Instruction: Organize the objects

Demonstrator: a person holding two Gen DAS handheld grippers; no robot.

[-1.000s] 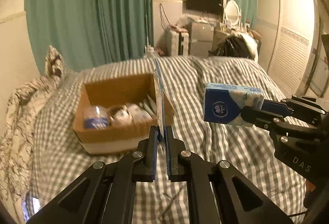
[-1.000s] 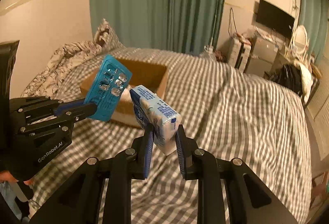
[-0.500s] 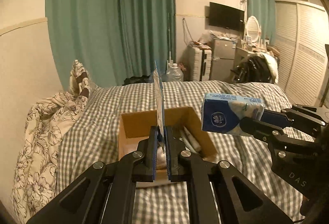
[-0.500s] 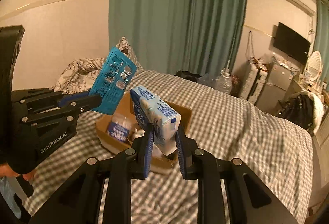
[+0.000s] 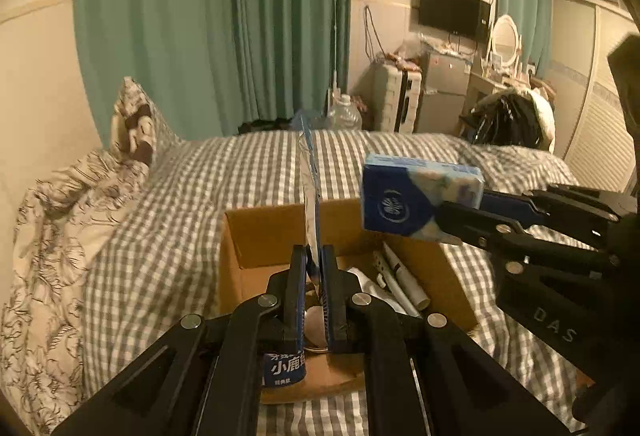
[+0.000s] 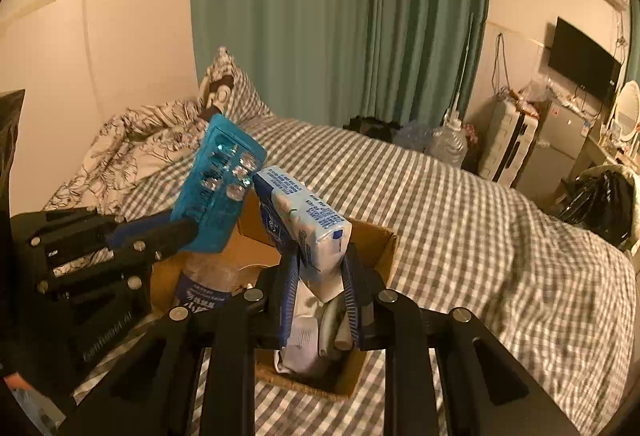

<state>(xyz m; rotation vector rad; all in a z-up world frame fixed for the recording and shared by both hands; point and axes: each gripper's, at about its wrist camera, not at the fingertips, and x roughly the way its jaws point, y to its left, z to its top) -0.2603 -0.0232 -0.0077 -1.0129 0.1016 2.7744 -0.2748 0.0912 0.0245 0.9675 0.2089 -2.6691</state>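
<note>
My left gripper (image 5: 314, 276) is shut on a teal blister pack (image 5: 310, 192), seen edge-on in the left wrist view and face-on in the right wrist view (image 6: 218, 188). My right gripper (image 6: 318, 288) is shut on a blue and white tissue pack (image 6: 308, 224), which also shows in the left wrist view (image 5: 416, 200). Both hang just above an open cardboard box (image 5: 256, 232) on the checked bed (image 6: 480, 228). The box holds a blue-labelled bottle (image 5: 286, 366), white tubes (image 5: 400, 280) and white packets (image 6: 304, 340).
A flowered duvet (image 5: 52, 236) and pillow (image 5: 136, 124) lie at the left by the wall. Green curtains (image 5: 224, 20) hang behind the bed. A suitcase (image 5: 396, 100), a water jug (image 6: 448, 144), a small fridge and a black bag (image 6: 600, 204) stand beyond the bed.
Both grippers have moved forward and over the box with their loads. The box now lies directly beneath the fingers and looks much closer.
</note>
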